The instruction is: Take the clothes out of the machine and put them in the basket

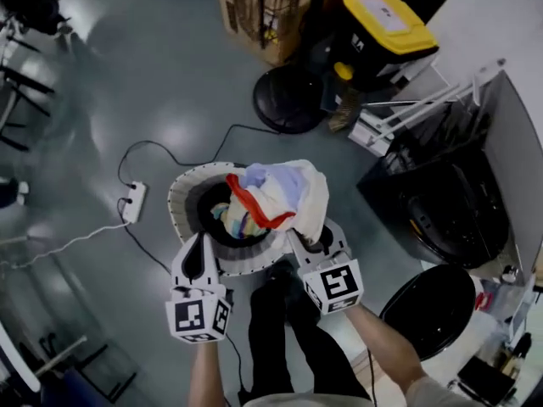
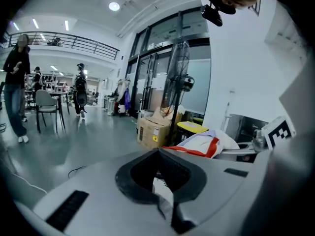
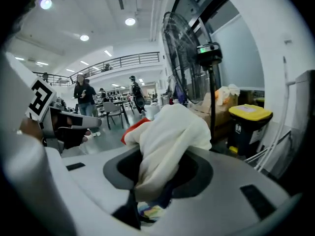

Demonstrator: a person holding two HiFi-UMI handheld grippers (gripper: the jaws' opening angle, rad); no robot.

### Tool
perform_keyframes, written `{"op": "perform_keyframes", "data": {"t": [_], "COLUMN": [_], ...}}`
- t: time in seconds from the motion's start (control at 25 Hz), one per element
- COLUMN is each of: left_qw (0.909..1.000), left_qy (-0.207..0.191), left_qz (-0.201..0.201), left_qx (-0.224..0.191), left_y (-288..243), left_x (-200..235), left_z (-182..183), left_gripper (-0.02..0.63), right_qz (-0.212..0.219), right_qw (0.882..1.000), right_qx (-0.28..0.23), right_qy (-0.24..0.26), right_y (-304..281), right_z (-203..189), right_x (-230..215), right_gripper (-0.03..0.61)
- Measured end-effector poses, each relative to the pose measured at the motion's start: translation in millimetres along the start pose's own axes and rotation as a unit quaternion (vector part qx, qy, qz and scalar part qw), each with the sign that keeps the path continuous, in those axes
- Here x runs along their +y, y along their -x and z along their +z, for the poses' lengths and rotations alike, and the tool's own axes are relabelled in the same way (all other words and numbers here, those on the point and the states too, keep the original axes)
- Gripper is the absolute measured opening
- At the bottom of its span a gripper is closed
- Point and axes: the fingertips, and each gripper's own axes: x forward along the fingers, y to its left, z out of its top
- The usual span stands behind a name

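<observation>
Right claw: the right gripper (image 1: pixel 304 237) is clamped on a bundle of clothes (image 1: pixel 284 195). It's white cloth with a red edge and a pale lilac piece, and the fabric bunches right through the hollow between the jaws.
Left claw: the left gripper (image 1: pixel 202 242) has its jaws together at the tips with nothing in them. It hangs just beside the right one, over the near rim.
Load: the bundle sits high over the right half of the basket (image 1: pixel 180 200). I can't tell whether its underside rests on what's below.
Basket: it's round and white-rimmed, on the floor right at the person's feet. A striped garment (image 1: pixel 231 219) is lying inside it.
Machine: the machine (image 1: pixel 450 214) stands off to the right, well apart from the basket, with its dark drum open. Whether anything is left inside is hidden in shadow.
Stage: the carry looks done, and the let-go into the basket is the step in hand.
Risk one: the load is bulky and off-centre, so on release a fold could spill over the right rim onto the floor.
Risk two: only one claw holds several pieces, so the loose red-edged layer could slide out early.
Risk three: cloth wedged deep in the jaws' hollow could snag as they part and drag the bundle back out.
Risk four: a power strip (image 1: pixel 134 202) and its cable lie near the basket, and a nudged basket or a step sideways could catch them.
</observation>
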Motion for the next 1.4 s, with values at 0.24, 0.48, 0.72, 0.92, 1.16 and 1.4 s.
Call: {"op": "perform_keyframes", "data": {"t": [0.24,0.48,0.72,0.92,1.16,1.4], "left_qw": [0.9976,0.9941,0.9924,0.9919,0.9914,0.9908], "left_qy": [0.028,0.049,0.055,0.058,0.060,0.065], "left_qz": [0.063,0.097,0.110,0.113,0.115,0.117], "left_qx": [-0.002,0.000,0.002,0.008,0.016,0.016], "left_y": [34.1,54.4,58.5,53.7,49.4,47.5], "left_x": [73.0,116.4,132.5,139.7,137.0,138.6], "left_z": [-20.5,-37.8,-47.7,-56.8,-69.6,-71.0], "left_gripper": [0.018,0.018,0.017,0.018,0.018,0.018], "right_qz": [0.079,0.120,0.137,0.143,0.154,0.175], "right_qw": [0.996,0.991,0.987,0.982,0.972,0.960], "right_qx": [0.024,0.053,0.078,0.113,0.160,0.195], "right_qy": [0.016,0.027,0.040,0.054,0.076,0.098], "right_y": [-59.5,-100.8,-138.5,-179.4,-208.2,-229.9], "right_z": [-15.7,-41.1,-70.3,-103.5,-144.9,-175.2], "right_x": [87.0,138.1,160.8,170.7,174.8,180.1], "right_gripper": [0.155,0.158,0.160,0.164,0.166,0.401]}}
